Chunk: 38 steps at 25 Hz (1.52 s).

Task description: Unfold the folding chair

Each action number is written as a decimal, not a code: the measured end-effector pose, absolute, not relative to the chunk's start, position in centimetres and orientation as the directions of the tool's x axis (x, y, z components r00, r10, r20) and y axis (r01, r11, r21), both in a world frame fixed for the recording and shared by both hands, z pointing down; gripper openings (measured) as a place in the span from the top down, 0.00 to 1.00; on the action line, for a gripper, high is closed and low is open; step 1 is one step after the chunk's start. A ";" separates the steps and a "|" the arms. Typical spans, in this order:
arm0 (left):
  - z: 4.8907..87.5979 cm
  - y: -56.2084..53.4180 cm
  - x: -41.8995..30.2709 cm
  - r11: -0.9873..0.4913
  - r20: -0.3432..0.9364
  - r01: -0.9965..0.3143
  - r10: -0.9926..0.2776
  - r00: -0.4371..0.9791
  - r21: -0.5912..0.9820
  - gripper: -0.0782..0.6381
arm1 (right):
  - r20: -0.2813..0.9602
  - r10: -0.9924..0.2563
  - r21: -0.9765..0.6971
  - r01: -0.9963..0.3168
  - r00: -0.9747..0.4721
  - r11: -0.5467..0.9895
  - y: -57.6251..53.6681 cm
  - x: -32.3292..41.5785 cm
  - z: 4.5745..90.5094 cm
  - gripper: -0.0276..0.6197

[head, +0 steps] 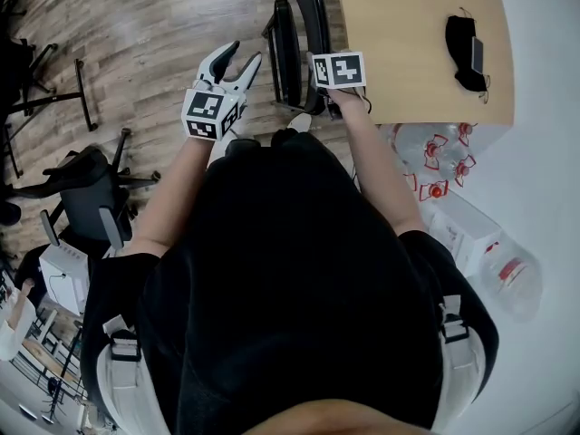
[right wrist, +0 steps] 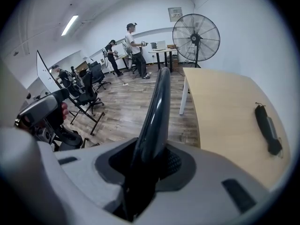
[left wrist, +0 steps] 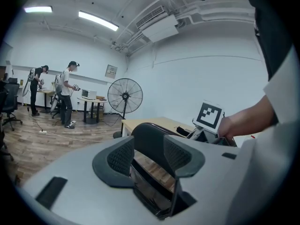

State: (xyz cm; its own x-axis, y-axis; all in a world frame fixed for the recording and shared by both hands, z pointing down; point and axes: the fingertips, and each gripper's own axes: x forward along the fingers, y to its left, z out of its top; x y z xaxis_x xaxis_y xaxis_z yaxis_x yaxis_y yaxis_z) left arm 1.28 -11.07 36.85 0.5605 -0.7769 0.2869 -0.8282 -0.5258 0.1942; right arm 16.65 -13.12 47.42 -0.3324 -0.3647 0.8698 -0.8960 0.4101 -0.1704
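Observation:
The folded black folding chair (head: 288, 39) stands upright on the wood floor, against the left edge of the desk. My right gripper (head: 332, 87) sits under its marker cube at the chair's near top edge. In the right gripper view the chair's thin dark panel (right wrist: 157, 102) runs up from between the jaws of the right gripper (right wrist: 146, 167), which is shut on it. My left gripper (head: 236, 62) hangs just left of the chair with its fingers apart and nothing between them. In the left gripper view the rounded chair top (left wrist: 150, 136) shows beyond the open left gripper (left wrist: 149, 159).
A light wood desk (head: 408, 43) with a black pouch (head: 467, 53) stands right of the chair. Plastic bottles (head: 435, 152) and boxes lie on the floor at the right. Black office chairs (head: 86, 188) stand at the left. A pedestal fan (right wrist: 196, 34) and people (left wrist: 68, 93) are far back.

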 end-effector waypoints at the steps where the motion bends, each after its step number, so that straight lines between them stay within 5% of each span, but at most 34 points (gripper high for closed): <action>1: 37.3 -11.3 1.2 -0.523 0.294 -0.828 -0.774 0.560 0.200 0.62 | 0.869 -0.365 -0.168 -0.895 -0.332 0.413 -13.1 16.2 47.3 0.81; 27: 54.5 -21.5 4.1 -0.302 0.621 -0.896 -0.647 0.443 0.325 0.61 | 0.865 -0.376 -0.153 -0.888 -0.333 0.435 -13.1 12.9 47.5 0.80; 38: 61.0 -25.8 6.9 -0.180 0.734 -0.930 -0.574 0.363 0.320 0.53 | 0.867 -0.365 -0.161 -0.885 -0.338 0.437 -13.5 13.6 47.7 0.79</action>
State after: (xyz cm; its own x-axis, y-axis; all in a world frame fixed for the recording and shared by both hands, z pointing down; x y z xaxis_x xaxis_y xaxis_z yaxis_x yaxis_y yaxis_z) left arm 6.88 -25.81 61.03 0.3632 -0.5739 0.7340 -0.9303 -0.1800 0.3196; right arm 13.61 -13.51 47.73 -0.3385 -0.3652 0.8672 -0.8849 0.4370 -0.1614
